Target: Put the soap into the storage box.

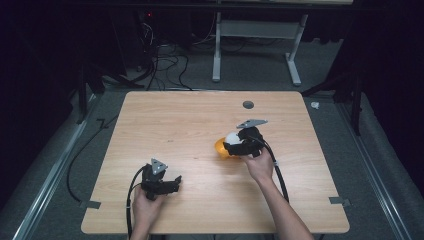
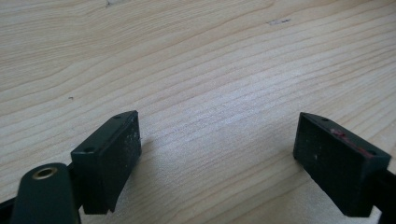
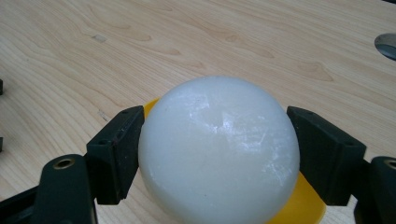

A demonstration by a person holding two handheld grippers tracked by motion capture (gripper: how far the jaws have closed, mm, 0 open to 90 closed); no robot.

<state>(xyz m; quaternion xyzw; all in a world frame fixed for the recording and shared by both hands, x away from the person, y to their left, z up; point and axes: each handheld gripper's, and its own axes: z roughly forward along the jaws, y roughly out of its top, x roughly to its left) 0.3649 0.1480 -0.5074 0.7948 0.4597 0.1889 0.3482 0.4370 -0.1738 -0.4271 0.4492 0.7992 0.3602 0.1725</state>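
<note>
A white ball [image 3: 219, 149] sits between the two black jaws of my right gripper [image 3: 215, 154], and both pads press on its sides. Under and behind the ball lies a yellow-orange dish-like piece [image 3: 299, 205], whose rim peeks out at upper left and lower right. In the high view the right gripper [image 1: 235, 146] holds the white ball [image 1: 231, 137] over the orange piece [image 1: 220, 148] right of the table's middle. My left gripper [image 1: 170, 186] rests near the front left of the wooden table [image 1: 190, 125], its jaws spread wide over bare wood [image 2: 215, 154] with nothing between them.
A round grey grommet [image 1: 248, 104] is set into the tabletop near the far edge; it also shows as a grommet [image 3: 386, 45] at the right. Cables trail from both grippers toward the front edge. Beyond the table stand a white desk frame [image 1: 260, 45] and floor cables.
</note>
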